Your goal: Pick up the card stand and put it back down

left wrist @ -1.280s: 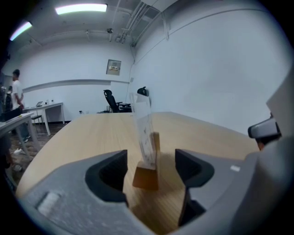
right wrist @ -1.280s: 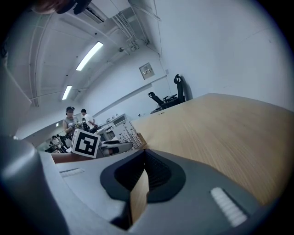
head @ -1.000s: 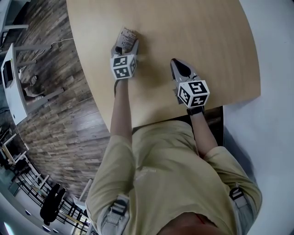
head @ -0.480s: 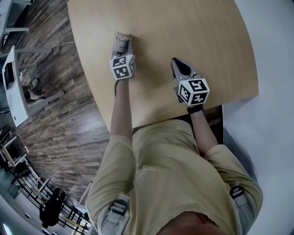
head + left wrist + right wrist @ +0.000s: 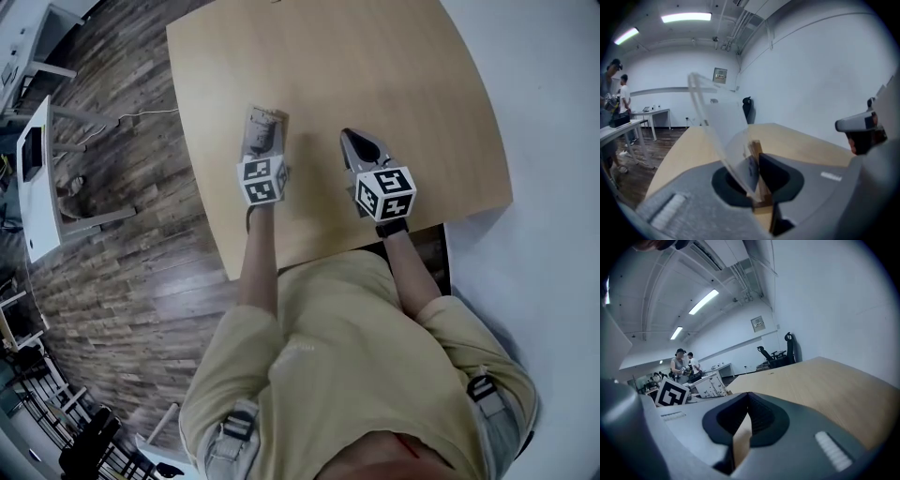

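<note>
The card stand (image 5: 263,131), a clear plastic sheet on a small wooden base, is near the left edge of the light wooden table (image 5: 403,84). My left gripper (image 5: 264,152) is shut on it. In the left gripper view the clear sheet (image 5: 717,126) leans to the left and the wooden base (image 5: 756,151) is pinched between the dark pads of my left gripper (image 5: 757,176). Whether the base touches the table I cannot tell. My right gripper (image 5: 359,150) hovers just to the right, shut with nothing in it. My right gripper (image 5: 747,397) shows its jaws meeting in its own view.
The table's left edge (image 5: 199,178) runs close beside the stand, with plank floor (image 5: 112,262) below it. A white desk (image 5: 37,178) stands at far left. People (image 5: 683,363) stand at desks far back, and an office chair (image 5: 776,353) is beyond the table's far end.
My left gripper's jaws, open around the stand a second ago, have closed on it. Both grippers sit a little lower in the head view; the right one stays shut.
</note>
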The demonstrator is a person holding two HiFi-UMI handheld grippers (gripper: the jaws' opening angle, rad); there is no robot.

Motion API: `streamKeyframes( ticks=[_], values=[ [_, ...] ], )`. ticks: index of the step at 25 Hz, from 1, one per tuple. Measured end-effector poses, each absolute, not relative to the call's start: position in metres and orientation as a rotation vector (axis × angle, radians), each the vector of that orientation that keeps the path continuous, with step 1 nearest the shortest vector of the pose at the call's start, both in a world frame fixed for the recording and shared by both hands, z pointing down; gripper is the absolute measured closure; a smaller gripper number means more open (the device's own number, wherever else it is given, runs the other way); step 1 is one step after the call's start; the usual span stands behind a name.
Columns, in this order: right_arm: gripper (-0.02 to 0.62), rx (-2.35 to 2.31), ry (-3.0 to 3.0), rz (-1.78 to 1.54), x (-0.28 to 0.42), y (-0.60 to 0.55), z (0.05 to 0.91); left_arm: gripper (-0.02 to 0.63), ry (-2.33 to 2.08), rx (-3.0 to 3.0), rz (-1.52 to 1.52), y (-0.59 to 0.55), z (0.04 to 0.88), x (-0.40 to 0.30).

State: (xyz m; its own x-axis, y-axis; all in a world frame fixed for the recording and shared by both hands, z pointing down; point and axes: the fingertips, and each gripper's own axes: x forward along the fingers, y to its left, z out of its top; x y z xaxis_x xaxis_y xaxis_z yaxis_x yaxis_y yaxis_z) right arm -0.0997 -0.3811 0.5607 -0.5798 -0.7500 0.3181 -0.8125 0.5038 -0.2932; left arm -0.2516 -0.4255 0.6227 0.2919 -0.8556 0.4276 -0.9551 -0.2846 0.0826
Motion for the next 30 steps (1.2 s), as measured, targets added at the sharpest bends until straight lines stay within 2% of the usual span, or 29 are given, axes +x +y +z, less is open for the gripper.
streamKeyframes(
  ticks=[5, 16, 22, 30],
  values=[
    [0.589, 1.376, -2.613, 0.318, -0.128, -0.358, 0.509, 0.563, -1.674, 2.313, 0.376, -0.388, 0.566, -0.260],
    [0.589, 1.426, -2.748, 0.234, -0.145, -0.330, 0.434, 0.563, -1.753, 2.423, 0.129, -0.327, 0.457, -0.270],
    [0.589, 1.428, -2.771, 0.220, -0.149, -0.312, 0.424, 0.563, -1.770, 2.469, 0.115, -0.301, 0.433, -0.264],
    [0.589, 1.455, -2.727, 0.256, -0.144, -0.277, 0.429, 0.563, -1.669, 2.508, 0.137, -0.270, 0.440, -0.249]
  ],
)
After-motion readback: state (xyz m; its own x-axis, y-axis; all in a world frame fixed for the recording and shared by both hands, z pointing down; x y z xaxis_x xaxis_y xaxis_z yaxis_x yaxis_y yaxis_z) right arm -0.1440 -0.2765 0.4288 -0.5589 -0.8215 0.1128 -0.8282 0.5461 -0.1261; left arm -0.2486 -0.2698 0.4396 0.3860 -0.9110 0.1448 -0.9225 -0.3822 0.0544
